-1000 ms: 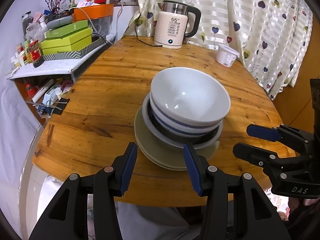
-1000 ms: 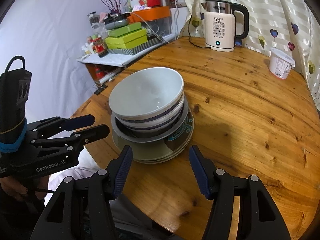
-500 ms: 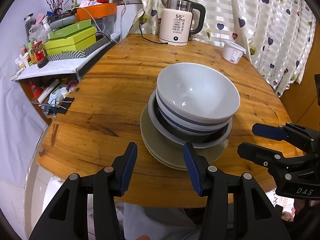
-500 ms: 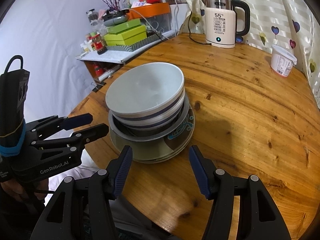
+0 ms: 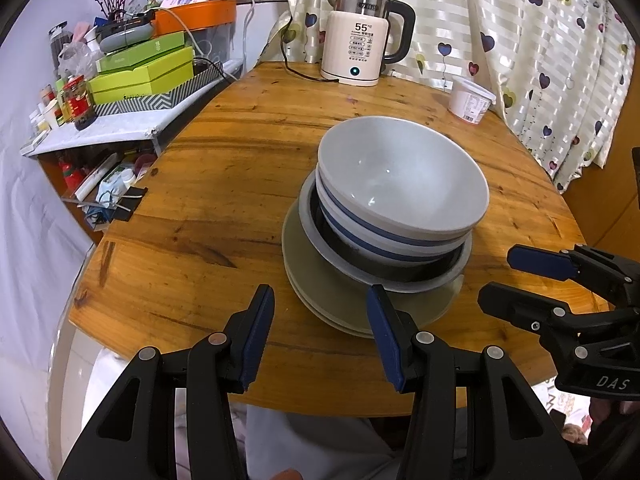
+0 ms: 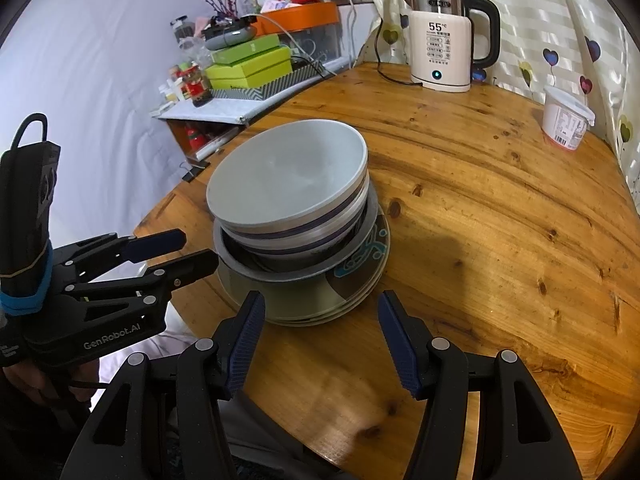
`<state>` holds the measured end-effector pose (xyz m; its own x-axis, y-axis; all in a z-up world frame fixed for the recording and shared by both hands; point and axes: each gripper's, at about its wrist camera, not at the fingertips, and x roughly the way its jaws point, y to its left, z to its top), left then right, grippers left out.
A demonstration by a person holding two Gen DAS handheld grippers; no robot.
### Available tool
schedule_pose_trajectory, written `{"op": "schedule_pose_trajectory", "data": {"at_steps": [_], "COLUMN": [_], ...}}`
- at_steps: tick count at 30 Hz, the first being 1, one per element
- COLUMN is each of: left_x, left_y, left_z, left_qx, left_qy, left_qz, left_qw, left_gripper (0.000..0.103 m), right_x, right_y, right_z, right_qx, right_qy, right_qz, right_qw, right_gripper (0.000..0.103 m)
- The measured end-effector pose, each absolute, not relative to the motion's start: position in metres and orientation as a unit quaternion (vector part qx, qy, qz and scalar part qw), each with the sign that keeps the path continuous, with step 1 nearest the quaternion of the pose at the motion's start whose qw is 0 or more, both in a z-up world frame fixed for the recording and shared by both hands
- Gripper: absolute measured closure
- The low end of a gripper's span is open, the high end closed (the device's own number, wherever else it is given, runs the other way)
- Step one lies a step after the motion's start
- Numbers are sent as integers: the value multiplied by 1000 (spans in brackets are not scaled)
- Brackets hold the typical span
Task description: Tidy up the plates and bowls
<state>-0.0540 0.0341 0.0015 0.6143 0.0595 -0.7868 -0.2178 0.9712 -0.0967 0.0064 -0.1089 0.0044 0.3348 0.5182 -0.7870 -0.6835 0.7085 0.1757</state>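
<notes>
A stack of dishes stands near the front edge of the round wooden table (image 5: 224, 184). A white bowl (image 5: 400, 184) is on top, nested in a blue-striped bowl (image 5: 360, 236), a dark-lined grey bowl (image 5: 384, 280) and olive plates (image 5: 320, 300). The same stack shows in the right wrist view, with the white bowl (image 6: 288, 176) over the plates (image 6: 304, 304). My left gripper (image 5: 320, 320) is open and empty, just in front of the plates. My right gripper (image 6: 320, 320) is open and empty, in front of the stack. Each gripper shows in the other's view: the right gripper (image 5: 516, 280) and the left gripper (image 6: 188, 248).
A white electric kettle (image 5: 360, 52) with its cord stands at the table's far edge. A white lidded tub (image 5: 470, 100) sits at the far right. A cluttered shelf with green boxes (image 5: 144, 76) stands left of the table. A heart-print curtain (image 5: 540, 40) hangs behind.
Both grippers have drawn back and risen slightly from the stack. Both stay open. The stack has not moved.
</notes>
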Motion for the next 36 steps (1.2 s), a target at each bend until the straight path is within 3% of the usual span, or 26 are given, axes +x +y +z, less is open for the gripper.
{"op": "schedule_pose_trajectory", "data": {"at_steps": [36], "left_x": [-55], "left_y": [31], "left_z": [-2], "left_qx": [-93], "left_qy": [436], "left_qz": [78], "left_qw": [892], "left_gripper": [54], "right_x": [6], "right_y": [-109], "right_z": [-1], "right_qx": [-91], "right_qy": [447], "right_qz": [370], "right_qw": [809], "right_gripper": [42]}}
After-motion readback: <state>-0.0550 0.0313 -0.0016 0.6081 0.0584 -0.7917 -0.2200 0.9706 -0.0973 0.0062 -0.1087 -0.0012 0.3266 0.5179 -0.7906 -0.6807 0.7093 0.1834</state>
